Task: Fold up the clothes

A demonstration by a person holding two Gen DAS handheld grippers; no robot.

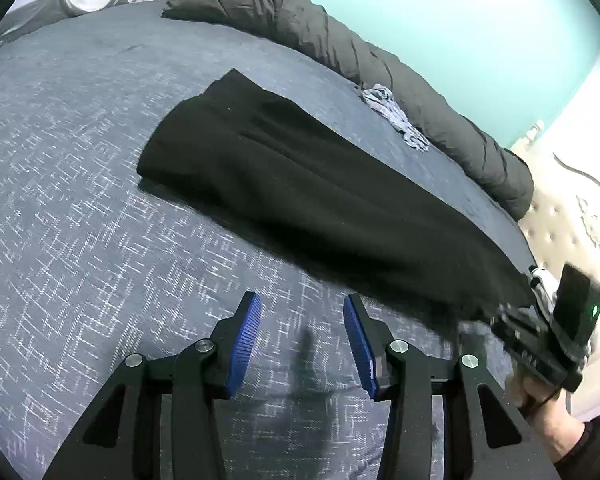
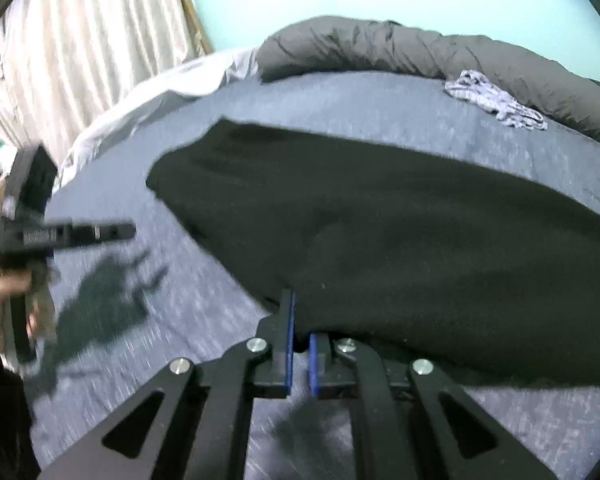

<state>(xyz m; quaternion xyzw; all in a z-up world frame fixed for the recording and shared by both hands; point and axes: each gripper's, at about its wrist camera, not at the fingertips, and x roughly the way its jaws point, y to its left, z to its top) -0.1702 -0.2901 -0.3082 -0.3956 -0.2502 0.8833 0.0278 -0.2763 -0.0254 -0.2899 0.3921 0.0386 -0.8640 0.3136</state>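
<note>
Right wrist: right tool (image 2: 300, 330) clamped on black garment (image 2: 400, 220) (near edge).

The bedspread (image 1: 80, 168) is slate blue with a scattered pattern of short white crosshatch dashes. On it lies a plain black garment (image 1: 300, 184), unpatterned. The rolled duvet (image 1: 340, 48) is dark grey. A small crumpled cloth (image 1: 396, 116) is pale blue-grey with fine stripes or checks. The wall (image 1: 460, 20) is light turquoise, the curtain (image 2: 80, 40) cream with vertical folds. Both black grippers carry ribbed blue pads (image 1: 246, 344).
</note>
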